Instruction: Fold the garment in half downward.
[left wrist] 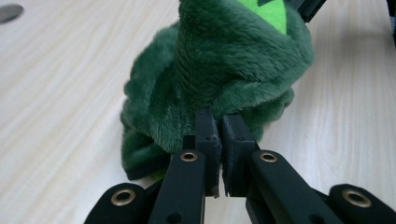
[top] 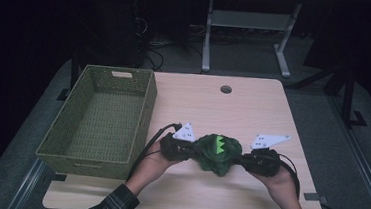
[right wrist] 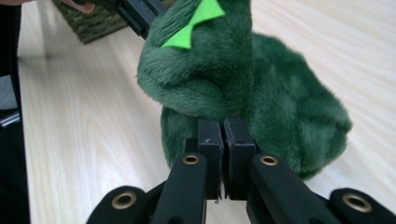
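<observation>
A dark green plush toy (top: 217, 153) with bright green felt spikes rests on the light wooden table (top: 208, 106), between my two grippers. My left gripper (top: 192, 150) pinches its left side. In the left gripper view the jaws (left wrist: 220, 126) are nearly together, with a fold of the plush (left wrist: 219, 70) squeezed between them. My right gripper (top: 242, 159) grips the opposite side. Its jaws (right wrist: 223, 130) are closed the same way on the plush fabric (right wrist: 261, 93). Each hand's gripper also shows at the far side of the toy in the other's view.
An olive woven basket (top: 145, 116) stands at the table's left, close to my left hand; its corner (right wrist: 93, 23) shows in the right gripper view. A round cable hole (top: 226, 89) lies near the far edge. Desk legs and cables stand behind the table.
</observation>
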### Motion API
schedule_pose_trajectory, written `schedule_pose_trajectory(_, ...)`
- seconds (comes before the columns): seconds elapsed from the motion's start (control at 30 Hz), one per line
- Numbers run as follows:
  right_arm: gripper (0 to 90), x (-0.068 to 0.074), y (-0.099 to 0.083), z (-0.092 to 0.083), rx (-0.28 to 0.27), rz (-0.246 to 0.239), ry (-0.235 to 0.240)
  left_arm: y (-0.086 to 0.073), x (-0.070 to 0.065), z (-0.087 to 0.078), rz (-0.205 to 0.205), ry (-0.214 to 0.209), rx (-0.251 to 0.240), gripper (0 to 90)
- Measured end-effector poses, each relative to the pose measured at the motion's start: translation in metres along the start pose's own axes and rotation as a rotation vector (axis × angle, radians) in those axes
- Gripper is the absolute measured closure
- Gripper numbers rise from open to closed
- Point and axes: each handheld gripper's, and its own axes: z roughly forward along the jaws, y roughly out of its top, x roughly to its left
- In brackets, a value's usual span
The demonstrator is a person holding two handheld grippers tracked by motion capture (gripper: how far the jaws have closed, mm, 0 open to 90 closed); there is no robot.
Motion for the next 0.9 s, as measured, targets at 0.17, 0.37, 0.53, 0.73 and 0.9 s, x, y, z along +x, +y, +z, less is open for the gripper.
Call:
schedule_pose_trajectory(0.17,87.3,0.006,-0.009,0.003,0.029,0.001,0.02,-0.011,-0.008,0.007,0.0,-0.025,0.028,86.5)
schedule_pose_trajectory(0.37,87.3,0.01,-0.022,0.012,0.083,0.018,0.042,-0.023,-0.013,0.021,0.005,-0.063,0.081,86.7)
schedule_pose_trajectory(0.53,87.4,0.007,-0.027,0.02,0.121,0.029,0.045,-0.027,-0.014,0.029,0.023,-0.074,0.115,86.9)
schedule_pose_trajectory(0.73,87.4,0.001,-0.035,0.027,0.159,0.046,0.056,-0.03,-0.014,0.036,0.022,-0.079,0.128,86.9)
schedule_pose_trajectory(0.9,87.1,0.001,-0.037,0.032,0.176,0.041,0.055,-0.032,-0.015,0.039,0.015,-0.08,0.125,86.5)
